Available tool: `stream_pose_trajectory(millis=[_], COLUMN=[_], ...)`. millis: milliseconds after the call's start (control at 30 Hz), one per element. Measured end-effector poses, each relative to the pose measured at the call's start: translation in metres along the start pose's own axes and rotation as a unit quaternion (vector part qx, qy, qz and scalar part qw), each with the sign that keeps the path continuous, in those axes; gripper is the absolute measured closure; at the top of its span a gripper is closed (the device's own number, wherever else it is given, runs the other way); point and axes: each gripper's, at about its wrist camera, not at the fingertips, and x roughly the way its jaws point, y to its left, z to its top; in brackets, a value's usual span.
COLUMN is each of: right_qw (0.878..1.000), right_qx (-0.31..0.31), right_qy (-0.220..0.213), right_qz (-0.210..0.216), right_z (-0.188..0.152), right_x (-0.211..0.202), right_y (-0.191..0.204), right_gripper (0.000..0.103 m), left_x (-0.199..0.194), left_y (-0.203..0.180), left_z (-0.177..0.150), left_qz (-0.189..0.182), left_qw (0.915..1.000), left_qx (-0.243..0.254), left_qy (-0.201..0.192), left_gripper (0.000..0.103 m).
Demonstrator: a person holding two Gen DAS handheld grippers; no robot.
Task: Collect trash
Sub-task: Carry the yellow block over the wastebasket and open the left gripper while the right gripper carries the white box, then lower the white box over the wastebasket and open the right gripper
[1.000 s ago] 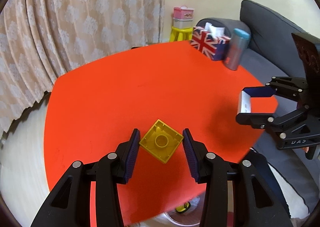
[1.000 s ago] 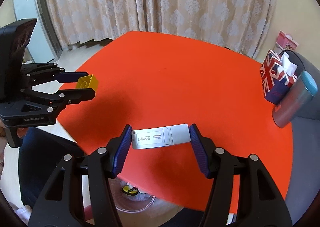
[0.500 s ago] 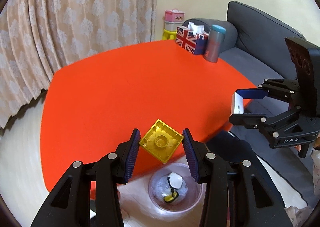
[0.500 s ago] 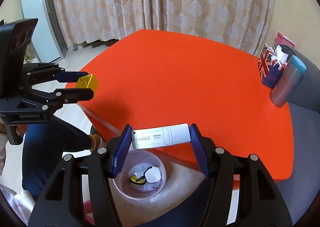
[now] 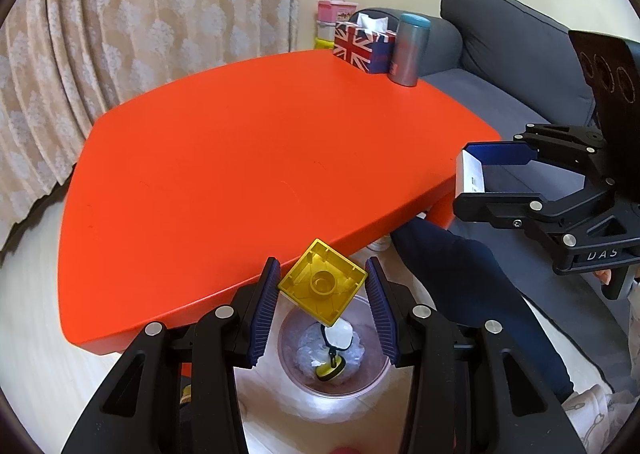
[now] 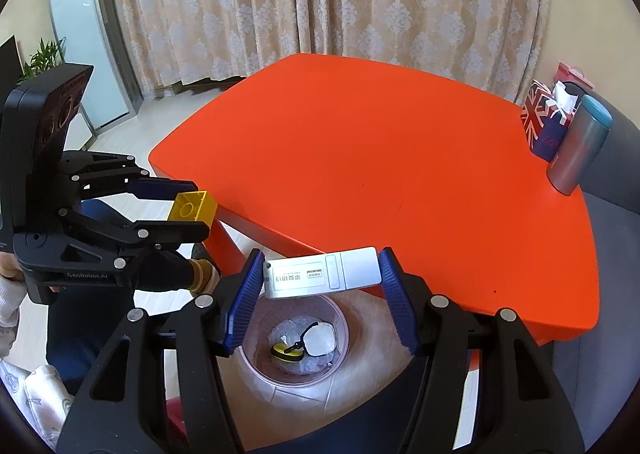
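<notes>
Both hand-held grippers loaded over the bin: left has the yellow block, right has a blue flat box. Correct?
Nearly. The right hand-held gripper holds a white flat box, not a blue one; the right wrist view shows it clamped between the blue pads. The left hand-held gripper does hold the yellow block, and both sit above the bin.

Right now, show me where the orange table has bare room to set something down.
Nearly the whole orange table is bare, from the curtain-side edge to the near edge above the bin. Only the far corner by the sofa is crowded: the Union Jack tissue box and grey tumbler stand close together there.
</notes>
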Motion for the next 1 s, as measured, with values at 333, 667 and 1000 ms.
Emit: stream_pose_trajectory(millis=[333,667,1000], right_qw=[1.000,1.000,1.000], right_qx=[0.000,0.000,-0.004], right_qy=[-0.001,0.000,0.000], right_qz=[0.001,0.002,0.004], right_z=[-0.007,-0.004,0.002], right_x=[-0.002,-0.006,-0.006], right_y=[0.003,0.004,0.009], right_gripper=[0.045,0.045,0.045], left_x=[-0.003,-0.006,-0.020], left_y=[0.001,0.006,0.011], left_z=[0.002,0.000,0.001], left_qz=[-0.006,0.009,0.015], left_qw=[0.9997,0.9996,0.9988], left_qx=[-0.007,-0.017,-0.032], left_qy=[-0.021,-0.019,-0.034], left_gripper=[0.009,0.007,0.007])
